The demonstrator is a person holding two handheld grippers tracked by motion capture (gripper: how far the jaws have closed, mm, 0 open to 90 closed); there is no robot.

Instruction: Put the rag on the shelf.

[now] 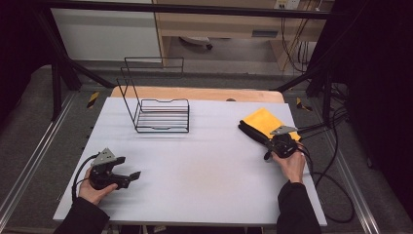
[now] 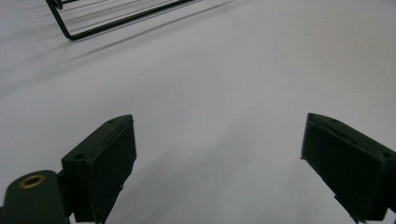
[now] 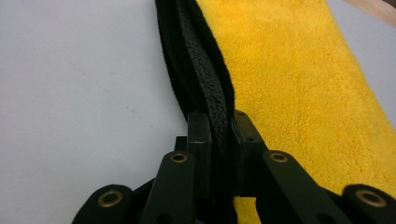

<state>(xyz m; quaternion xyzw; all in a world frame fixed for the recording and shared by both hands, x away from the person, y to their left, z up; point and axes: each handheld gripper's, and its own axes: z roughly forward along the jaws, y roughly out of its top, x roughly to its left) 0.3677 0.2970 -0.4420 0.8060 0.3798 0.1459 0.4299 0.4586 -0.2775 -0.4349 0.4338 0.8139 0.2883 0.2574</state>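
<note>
Black jaws of the right hand-held gripper [image 3: 219, 135] are clamping the yellow towel's [image 3: 299, 79] dark folded edge; layers may be slipping free. Left hand-held gripper [image 2: 217, 163] is hovering wide open, empty.

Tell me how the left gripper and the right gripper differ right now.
The left gripper has its jaws wide apart with nothing between them; the right gripper is shut on the black edge of the yellow cloth. The left hovers over bare white table, the right at the cloth. Both are hand-held.
</note>
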